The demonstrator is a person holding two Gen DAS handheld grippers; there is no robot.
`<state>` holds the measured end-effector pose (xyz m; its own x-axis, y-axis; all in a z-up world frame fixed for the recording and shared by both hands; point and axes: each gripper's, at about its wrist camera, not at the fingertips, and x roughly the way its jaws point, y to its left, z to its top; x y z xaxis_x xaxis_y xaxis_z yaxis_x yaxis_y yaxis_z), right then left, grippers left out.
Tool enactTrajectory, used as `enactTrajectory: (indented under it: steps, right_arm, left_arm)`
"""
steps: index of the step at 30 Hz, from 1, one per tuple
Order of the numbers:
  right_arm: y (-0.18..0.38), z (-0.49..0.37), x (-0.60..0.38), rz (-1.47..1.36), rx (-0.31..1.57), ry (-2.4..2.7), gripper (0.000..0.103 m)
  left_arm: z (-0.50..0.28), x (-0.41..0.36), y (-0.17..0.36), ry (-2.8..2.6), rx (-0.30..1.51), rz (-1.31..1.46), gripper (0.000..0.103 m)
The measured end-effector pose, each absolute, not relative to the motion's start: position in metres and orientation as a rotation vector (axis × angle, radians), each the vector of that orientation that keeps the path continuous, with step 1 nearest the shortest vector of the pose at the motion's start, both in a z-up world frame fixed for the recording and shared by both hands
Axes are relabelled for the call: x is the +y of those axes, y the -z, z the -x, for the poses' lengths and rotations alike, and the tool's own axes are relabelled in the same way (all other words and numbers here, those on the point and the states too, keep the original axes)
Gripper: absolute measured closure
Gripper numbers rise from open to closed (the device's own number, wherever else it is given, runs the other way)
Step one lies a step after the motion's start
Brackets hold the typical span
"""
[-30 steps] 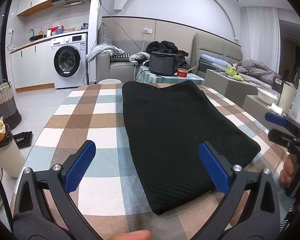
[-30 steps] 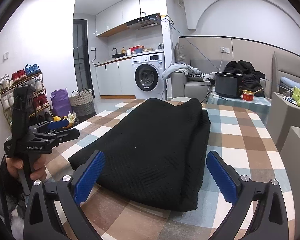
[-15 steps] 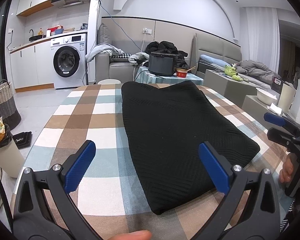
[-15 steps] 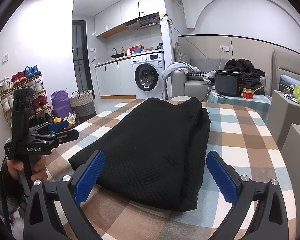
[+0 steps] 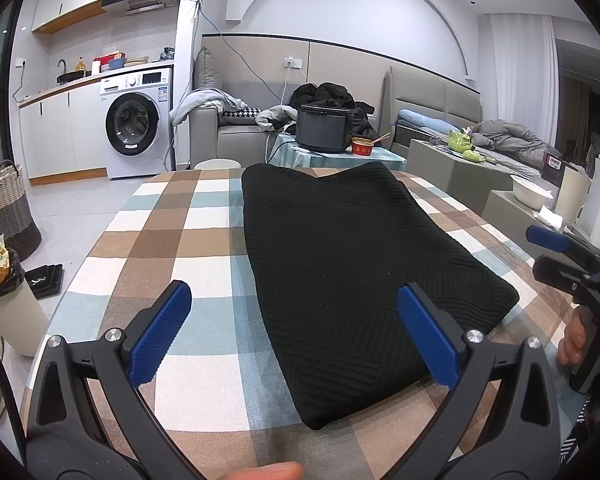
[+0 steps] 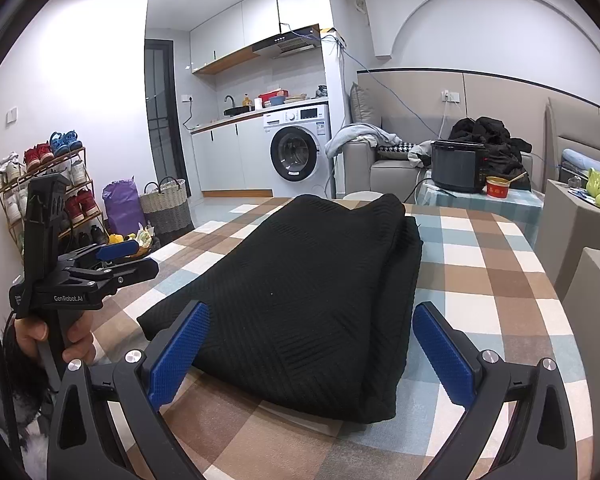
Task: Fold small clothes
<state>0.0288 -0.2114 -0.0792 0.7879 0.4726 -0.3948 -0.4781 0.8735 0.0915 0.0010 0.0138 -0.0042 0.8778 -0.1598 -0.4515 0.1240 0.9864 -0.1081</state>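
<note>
In the left wrist view, a woven basket (image 5: 8, 204) stands at the far left edge on the floor, with a bin (image 5: 4, 300) holding yellow wrappers below it. A white washing machine (image 5: 138, 122) sits in the upper left. The left gripper (image 5: 296, 320) fills the bottom of the frame, its blue-padded jaws spread wide and holding nothing, hovering above the checked tabletop (image 5: 180, 248). The folded black garment (image 5: 352, 264) lies in the middle of the frame, running from the far edge of the tabletop towards the near edge, its near right part between the jaws in the picture but not touched by them. At the right edge, the right gripper (image 5: 556, 252) shows side-on, held by a hand (image 5: 576, 338).

In the right wrist view, a shoe rack (image 6: 40, 184) stands at the left, and the left gripper (image 6: 120, 260) is held by a hand (image 6: 48, 336) at lower left, beside the near left corner of the black garment (image 6: 312, 288). The garment lies folded in layers across the centre of the tabletop (image 6: 488, 280). The right gripper (image 6: 312, 356) at the bottom has its jaws spread wide, empty, above the garment's near edge. A black appliance (image 6: 458, 170) and a red bowl (image 6: 498, 186) sit on a side table at upper right.
</note>
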Motion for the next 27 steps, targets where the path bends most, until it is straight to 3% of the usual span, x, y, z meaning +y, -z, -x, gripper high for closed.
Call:
enactTrajectory:
  steps: [27]
  right_arm:
    - [0.0820, -0.0338, -0.2139, 0.021, 0.431, -0.524, 0.000]
  left_arm:
    - [-0.0013, 0.0104, 0.0055, 0.162, 0.456, 0.055, 0.000]
